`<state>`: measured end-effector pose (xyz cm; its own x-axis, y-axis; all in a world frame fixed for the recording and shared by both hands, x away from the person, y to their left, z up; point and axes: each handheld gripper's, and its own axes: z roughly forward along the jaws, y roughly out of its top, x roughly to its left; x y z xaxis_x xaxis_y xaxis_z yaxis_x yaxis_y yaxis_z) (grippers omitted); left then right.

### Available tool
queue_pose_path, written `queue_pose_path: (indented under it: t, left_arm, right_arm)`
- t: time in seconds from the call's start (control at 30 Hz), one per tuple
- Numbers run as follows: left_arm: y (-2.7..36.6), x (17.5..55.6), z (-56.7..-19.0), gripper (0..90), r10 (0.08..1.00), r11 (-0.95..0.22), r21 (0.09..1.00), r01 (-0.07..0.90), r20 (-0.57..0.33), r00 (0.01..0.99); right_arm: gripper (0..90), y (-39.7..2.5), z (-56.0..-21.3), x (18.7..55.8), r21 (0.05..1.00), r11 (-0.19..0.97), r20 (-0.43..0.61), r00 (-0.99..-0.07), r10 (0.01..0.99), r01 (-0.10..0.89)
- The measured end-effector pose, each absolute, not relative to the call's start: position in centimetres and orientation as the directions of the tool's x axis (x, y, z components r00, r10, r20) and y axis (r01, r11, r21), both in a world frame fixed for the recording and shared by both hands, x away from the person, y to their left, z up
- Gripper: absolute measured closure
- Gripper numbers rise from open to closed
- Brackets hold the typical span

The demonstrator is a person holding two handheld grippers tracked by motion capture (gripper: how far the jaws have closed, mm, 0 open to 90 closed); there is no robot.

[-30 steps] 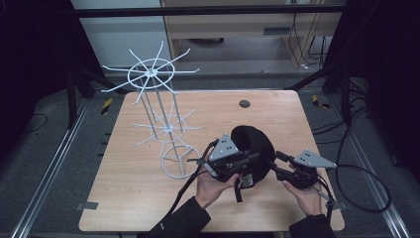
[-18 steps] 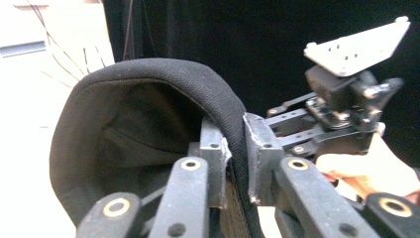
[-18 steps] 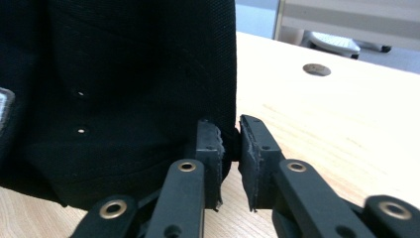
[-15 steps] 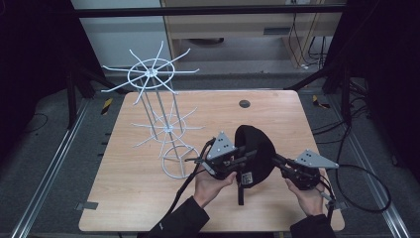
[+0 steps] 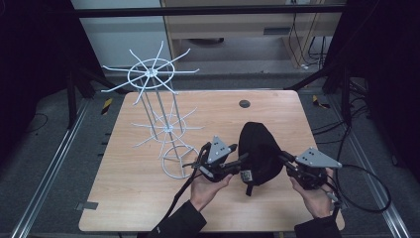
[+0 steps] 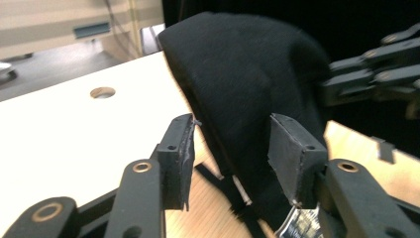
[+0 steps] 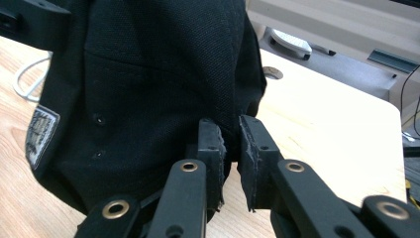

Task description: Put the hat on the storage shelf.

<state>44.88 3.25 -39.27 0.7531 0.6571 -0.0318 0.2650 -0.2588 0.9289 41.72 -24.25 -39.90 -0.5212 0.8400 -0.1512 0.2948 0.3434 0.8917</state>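
Lifted and tipped upright since 1 second ago, black fabric cap (image 5: 259,152) stands lower centre above the tabletop (image 5: 148,198); right claw (image 7: 230,144) pinches its edge, left claw (image 6: 230,148) gapes around it.

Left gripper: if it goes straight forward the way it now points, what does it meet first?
Most likely the black cap. It fills the gap ahead of the left gripper, whose jaws stand open around the cap's edge. How close it is cannot be told.
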Motion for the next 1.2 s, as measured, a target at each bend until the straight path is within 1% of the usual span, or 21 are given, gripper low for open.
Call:
queue_pose_path:
  t: [0.03, 0.1, 0.2, 0.4, 0.47, 0.57, 0.6, 0.77, 1.0, 1.2]
  left_arm:
    - [3.4, 44.9, -39.5, 51.3, 0.663, -0.262, 0.927, 0.269, -0.030, 0.748]
    - [3.6, 45.1, -39.9, 50.4, 0.670, -0.264, 0.922, 0.282, -0.035, 0.742]
    - [3.8, 45.2, -40.4, 49.5, 0.686, -0.281, 0.917, 0.284, -0.015, 0.728]
    - [4.4, 45.1, -41.5, 48.3, 0.705, -0.318, 0.897, 0.306, 0.007, 0.710]
    - [4.4, 44.9, -42.0, 48.3, 0.711, -0.321, 0.894, 0.314, 0.008, 0.703]
    - [4.6, 44.3, -42.7, 48.5, 0.714, -0.355, 0.885, 0.301, 0.049, 0.699]
    - [4.8, 44.2, -42.8, 48.5, 0.713, -0.371, 0.881, 0.295, 0.066, 0.698]
    - [5.5, 43.8, -43.8, 47.6, 0.728, -0.390, 0.872, 0.295, 0.096, 0.678]
    - [6.0, 43.9, -45.3, 46.6, 0.736, -0.454, 0.839, 0.301, 0.163, 0.657]
    - [6.5, 44.2, -46.7, 45.5, 0.740, -0.478, 0.813, 0.334, 0.168, 0.651]
  right_arm:
    - [80.4, -24.0, -39.8, 41.7, 0.882, 0.363, -0.170, -0.516, 0.840, 0.299]
    - [80.4, -23.9, -39.8, 41.8, 0.877, 0.370, -0.175, -0.516, 0.839, 0.305]
    - [80.2, -23.2, -39.9, 41.9, 0.866, 0.390, -0.187, -0.521, 0.833, 0.313]
    - [80.0, -22.2, -39.9, 42.4, 0.838, 0.436, -0.204, -0.552, 0.808, 0.328]
    - [80.0, -21.9, -39.7, 42.6, 0.822, 0.464, -0.224, -0.560, 0.797, 0.331]
    - [79.9, -20.8, -39.3, 43.1, 0.780, 0.531, -0.270, -0.588, 0.763, 0.332]
    - [79.9, -20.8, -39.3, 43.1, 0.780, 0.531, -0.270, -0.588, 0.763, 0.332]
    - [78.9, -19.4, -39.7, 43.7, 0.770, 0.552, -0.282, -0.604, 0.745, 0.321]
    - [76.9, -18.0, -40.6, 44.7, 0.781, 0.541, -0.259, -0.625, 0.736, 0.312]
    - [76.5, -16.6, -41.7, 45.8, 0.792, 0.525, -0.235, -0.638, 0.734, 0.313]
